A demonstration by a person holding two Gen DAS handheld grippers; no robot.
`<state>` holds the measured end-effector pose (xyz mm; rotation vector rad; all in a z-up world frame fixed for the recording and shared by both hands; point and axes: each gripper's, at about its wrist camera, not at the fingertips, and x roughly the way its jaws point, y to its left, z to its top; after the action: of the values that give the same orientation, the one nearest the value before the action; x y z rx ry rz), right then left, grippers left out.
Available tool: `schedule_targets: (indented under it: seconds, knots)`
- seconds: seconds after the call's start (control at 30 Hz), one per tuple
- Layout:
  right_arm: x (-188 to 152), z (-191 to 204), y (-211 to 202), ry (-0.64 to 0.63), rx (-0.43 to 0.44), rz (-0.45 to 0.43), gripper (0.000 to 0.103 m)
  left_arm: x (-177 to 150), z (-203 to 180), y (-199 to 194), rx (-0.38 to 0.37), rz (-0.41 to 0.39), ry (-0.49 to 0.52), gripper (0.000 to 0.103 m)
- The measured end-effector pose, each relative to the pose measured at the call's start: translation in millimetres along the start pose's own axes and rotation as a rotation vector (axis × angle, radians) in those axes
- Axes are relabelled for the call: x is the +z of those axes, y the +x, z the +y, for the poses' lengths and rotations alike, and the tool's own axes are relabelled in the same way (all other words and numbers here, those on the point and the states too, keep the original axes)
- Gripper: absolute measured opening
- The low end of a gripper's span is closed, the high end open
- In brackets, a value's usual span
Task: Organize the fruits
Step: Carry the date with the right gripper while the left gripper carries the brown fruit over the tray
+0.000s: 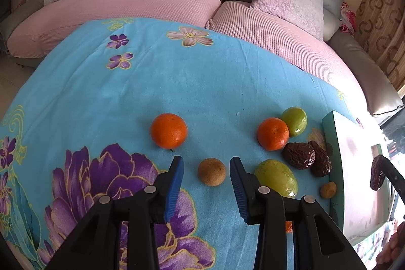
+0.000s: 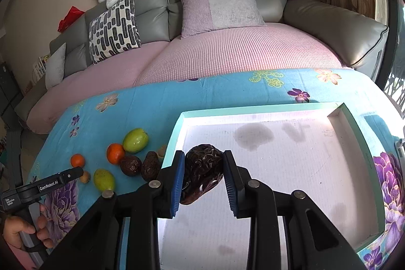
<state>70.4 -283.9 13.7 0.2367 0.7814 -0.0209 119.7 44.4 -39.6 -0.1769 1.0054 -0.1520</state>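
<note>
Right now the right gripper (image 2: 202, 177) pinches a wrinkled brown date (image 2: 202, 173) between its blue pads, over the near left part of the white tray (image 2: 298, 168); the date's long axis tilts, upper end toward the sofa (image 2: 227, 17), lower end slanting back at the camera. Left of the tray on the blue floral cloth (image 1: 126, 98) lie two oranges (image 1: 169, 130), two green fruits (image 1: 276, 177), two more dates (image 1: 298, 155) and two small tan round fruits (image 1: 211, 171). The left gripper (image 1: 206, 172) hangs wide apart, one tan fruit sitting between its fingers, untouched. Its side reads "GenRobot.AI" in the right view. A hand (image 2: 22, 232) grips the handle.
</note>
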Motion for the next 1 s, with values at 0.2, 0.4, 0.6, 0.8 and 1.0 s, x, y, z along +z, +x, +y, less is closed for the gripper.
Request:
schedule_targets:
  seconds: [0.2,0.4,0.6,0.8,1.0]
  knots:
    - [-6,-15,-6,0.027,-0.029,0.0,0.032,-4,-10,9,-0.003,0.025,0.035,0.038]
    - [-7,-25,-9,0.05,-0.039,-0.002,0.032,-7,-12,13,0.014,0.027,0.038,0.027]
    - [-6,-37,-15,0.078,-0.048,-0.017,0.032,-5,-22,1,0.023,-0.002,0.066,0.027]
    - [-6,-62,-21,0.12,-0.105,-0.014,0.032,-6,-49,-23,0.0,-0.05,0.145,0.027]
    - [-5,-91,-35,0.189,-0.148,-0.043,0.032,-4,-80,-45,-0.041,-0.089,0.215,0.027]
